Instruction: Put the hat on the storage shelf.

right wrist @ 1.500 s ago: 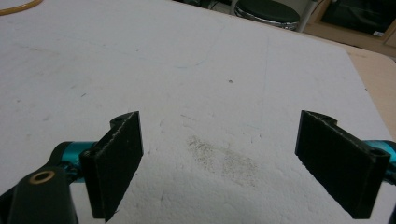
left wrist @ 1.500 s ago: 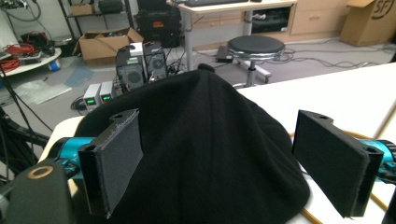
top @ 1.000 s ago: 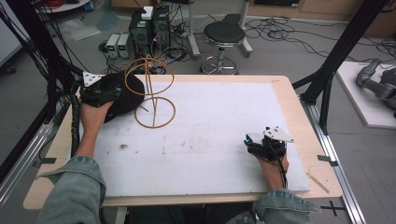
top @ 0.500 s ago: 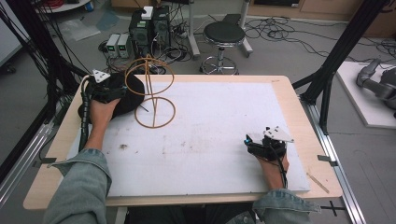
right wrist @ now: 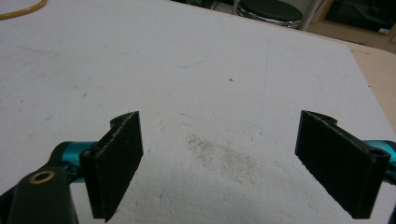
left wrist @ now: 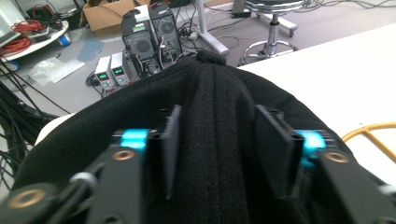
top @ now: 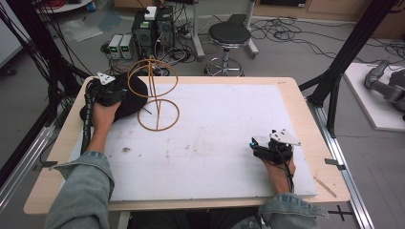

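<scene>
We see a wooden table [top: 305,119] covered by a white sheet [top: 229,129] with a few dark smudges. On the sheet near the far left corner stands a wire stand [top: 157,95], its ring base flat, beside a black hat [top: 129,102].

Denim sleeves [top: 81,191]. Black grippers: left gripper [left wrist: 215,140], right gripper [right wrist: 238,168]; flat black fingers [right wrist: 116,158], teal joints, brass screws, grey plates.

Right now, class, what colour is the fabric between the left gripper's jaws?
Black: the fabric is a fleecy hat, clearest in the left gripper view.
</scene>
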Available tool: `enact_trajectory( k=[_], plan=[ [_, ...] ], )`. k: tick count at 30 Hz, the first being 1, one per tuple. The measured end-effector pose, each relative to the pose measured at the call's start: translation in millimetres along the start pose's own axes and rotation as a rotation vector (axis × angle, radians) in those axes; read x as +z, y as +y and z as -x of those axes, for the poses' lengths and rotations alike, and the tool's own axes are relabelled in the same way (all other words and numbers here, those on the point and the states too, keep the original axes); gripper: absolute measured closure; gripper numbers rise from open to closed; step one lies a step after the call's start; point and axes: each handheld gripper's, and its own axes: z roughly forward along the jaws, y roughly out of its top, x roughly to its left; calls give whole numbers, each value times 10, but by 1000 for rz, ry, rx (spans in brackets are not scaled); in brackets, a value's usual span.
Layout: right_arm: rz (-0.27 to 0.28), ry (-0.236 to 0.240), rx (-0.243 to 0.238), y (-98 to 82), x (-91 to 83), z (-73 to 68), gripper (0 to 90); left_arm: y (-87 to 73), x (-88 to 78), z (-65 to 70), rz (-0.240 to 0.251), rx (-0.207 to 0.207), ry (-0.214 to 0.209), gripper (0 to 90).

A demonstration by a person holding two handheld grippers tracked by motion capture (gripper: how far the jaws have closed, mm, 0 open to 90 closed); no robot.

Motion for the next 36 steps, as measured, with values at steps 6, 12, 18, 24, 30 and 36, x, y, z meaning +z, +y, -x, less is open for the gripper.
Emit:
enact_trajectory(
  k=[6,12,18,24,30,36],
  plan=[
    [0,1,0,0,-2,0,149,3,-15,4,-11,44,0,716],
    [2,1,-1,-1,-3,3,149,33,-75,-21,-4,67,10,837],
    [2,0,-1,1,-3,4,149,105,-221,-103,53,30,22,848],
    [5,-2,0,3,-2,5,149,164,-381,-201,101,1,24,848],
    [7,1,4,8,0,-1,149,221,-566,-297,151,-29,24,847],
    [5,7,2,15,6,-8,149,277,-731,-366,194,-37,37,848]
  ],
)
